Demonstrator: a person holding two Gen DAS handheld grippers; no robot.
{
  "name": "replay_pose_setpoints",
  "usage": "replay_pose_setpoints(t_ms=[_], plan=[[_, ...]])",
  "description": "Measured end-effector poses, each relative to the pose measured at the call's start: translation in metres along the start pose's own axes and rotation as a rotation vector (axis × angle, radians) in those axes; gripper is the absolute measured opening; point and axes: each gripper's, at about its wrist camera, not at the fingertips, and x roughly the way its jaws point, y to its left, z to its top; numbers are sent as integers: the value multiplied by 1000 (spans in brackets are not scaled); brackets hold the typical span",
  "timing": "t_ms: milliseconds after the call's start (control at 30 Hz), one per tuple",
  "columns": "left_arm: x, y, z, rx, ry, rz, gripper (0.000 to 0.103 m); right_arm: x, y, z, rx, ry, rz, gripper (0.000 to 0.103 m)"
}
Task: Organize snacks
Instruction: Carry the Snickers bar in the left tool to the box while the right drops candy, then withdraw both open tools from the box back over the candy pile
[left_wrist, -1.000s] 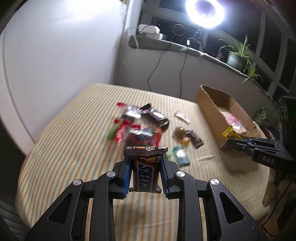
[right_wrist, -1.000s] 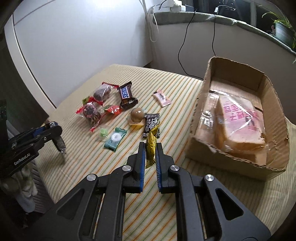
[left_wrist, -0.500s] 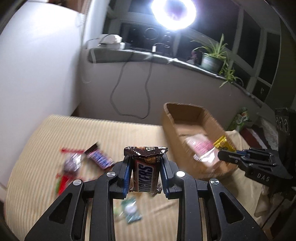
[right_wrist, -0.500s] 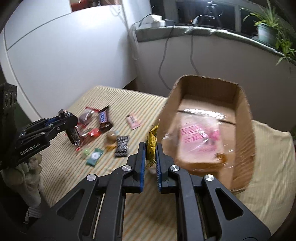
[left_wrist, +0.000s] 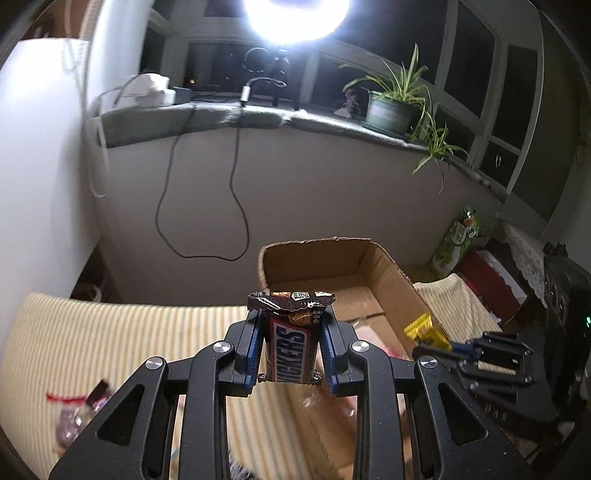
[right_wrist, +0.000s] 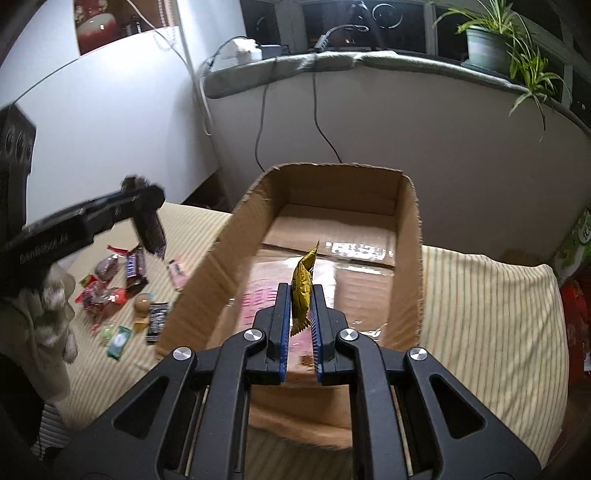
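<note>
Item 1, far left: loose snacks (right_wrist: 122, 291) on the striped cloth (right_wrist: 491, 317), beside the box's left wall. I count a chocolate bar, a round brown sweet, a green packet, a pink one and some red wrappers, all well apart from both tools and not yet sorted.

Item 2: my left gripper (left_wrist: 291, 345), jaws pressed onto a Snickers bar (left_wrist: 290, 341), which stands upright between the pads with its crimped top flaring above them. It hangs in the air near the box's left wall; I judge it close to the opening, not clearly over it.

Item 3, centre: cardboard box (right_wrist: 408, 229), open at the top, with a clear plastic bag (right_wrist: 258, 299) of something pink lying on its floor.

Item 4: my right gripper (right_wrist: 300, 308), jaws pinching a gold wrapper (right_wrist: 303, 284) by its lower part, held above the box's interior.

Risks, as I judge them:
- If I release the bar from here it may strike the wall's edge and fall back onto the cloth.
- The gold wrapper is thin and slick; a light pinch could let it slip early, or it could cling to a pad on release.
- The two tools are converging on one opening and could knock together.
</note>
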Motion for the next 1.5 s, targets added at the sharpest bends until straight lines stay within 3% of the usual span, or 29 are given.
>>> replay_pose_setpoints(t_ms=[300, 600, 700, 833, 867, 967, 1000, 1500], plan=[[47, -19, 14, 55, 75, -7, 26, 9, -18, -4, 23, 16, -11, 10], [63, -24, 18, 59, 114, -24, 27, 11, -19, -5, 25, 23, -5, 10], [64, -27, 19, 66, 122, -32, 47, 11, -18, -4, 25, 25, -8, 10], [60, -25, 21, 53, 111, -37, 50, 11, -19, -3, 24, 24, -9, 11], [59, -24, 21, 53, 107, -36, 50, 10, -20, -3, 23, 24, -8, 17], [55, -22, 23, 53, 99, -33, 50, 6, -18, -3, 10, 5, -24, 55], [53, -21, 23, 53, 97, -31, 50, 4, -18, -3, 6, -1, -26, 58], [14, -11, 13, 53, 40, -6, 50, -17, 2, -6, -16, -26, -15, 65]])
